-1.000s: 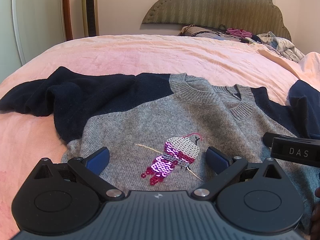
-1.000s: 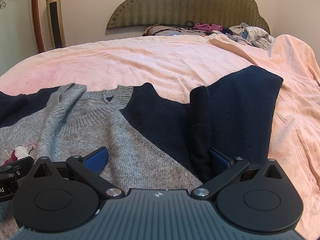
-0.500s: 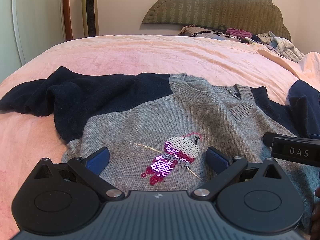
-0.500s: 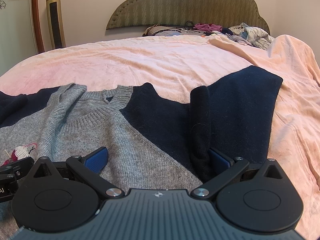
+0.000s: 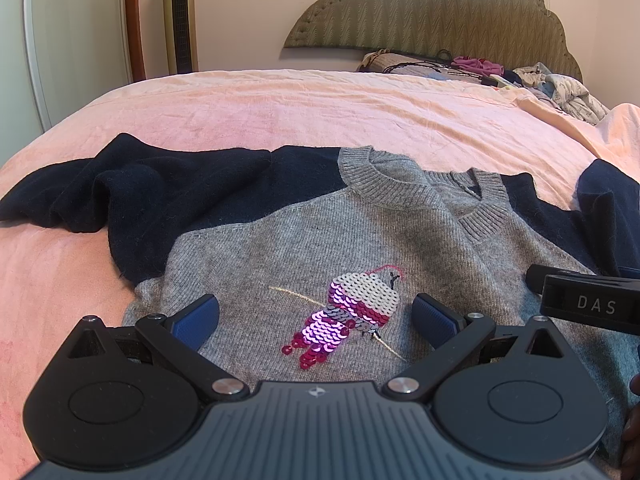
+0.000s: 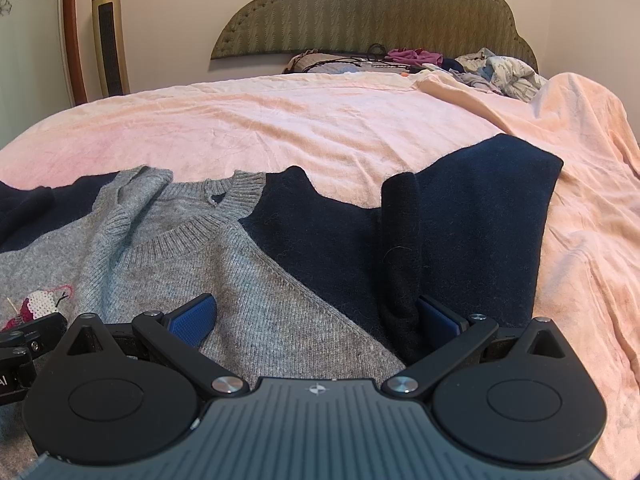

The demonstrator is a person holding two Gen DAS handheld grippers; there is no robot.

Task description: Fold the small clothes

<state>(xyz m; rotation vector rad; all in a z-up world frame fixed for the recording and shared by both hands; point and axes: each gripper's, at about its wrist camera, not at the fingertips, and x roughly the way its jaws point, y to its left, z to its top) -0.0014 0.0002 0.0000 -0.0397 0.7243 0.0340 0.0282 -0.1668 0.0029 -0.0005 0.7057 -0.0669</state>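
Note:
A small grey sweater (image 5: 420,232) with navy sleeves lies face up on the pink bed, neck toward the headboard. A sequin bird (image 5: 352,312) decorates its chest. My left gripper (image 5: 316,314) is open over the chest, straddling the bird. The left navy sleeve (image 5: 132,196) lies bunched to the left. In the right wrist view the sweater (image 6: 224,272) fills the lower left, and its right navy sleeve (image 6: 480,224) is folded with a raised ridge. My right gripper (image 6: 314,314) is open over the right shoulder, its right finger beside that ridge.
The pink bedspread (image 5: 320,112) stretches to a padded green headboard (image 5: 440,12). A pile of other clothes (image 6: 496,70) and cables lies at the head of the bed. A gold tower fan (image 5: 180,16) stands by the wall. The bed edge falls away at right (image 6: 600,240).

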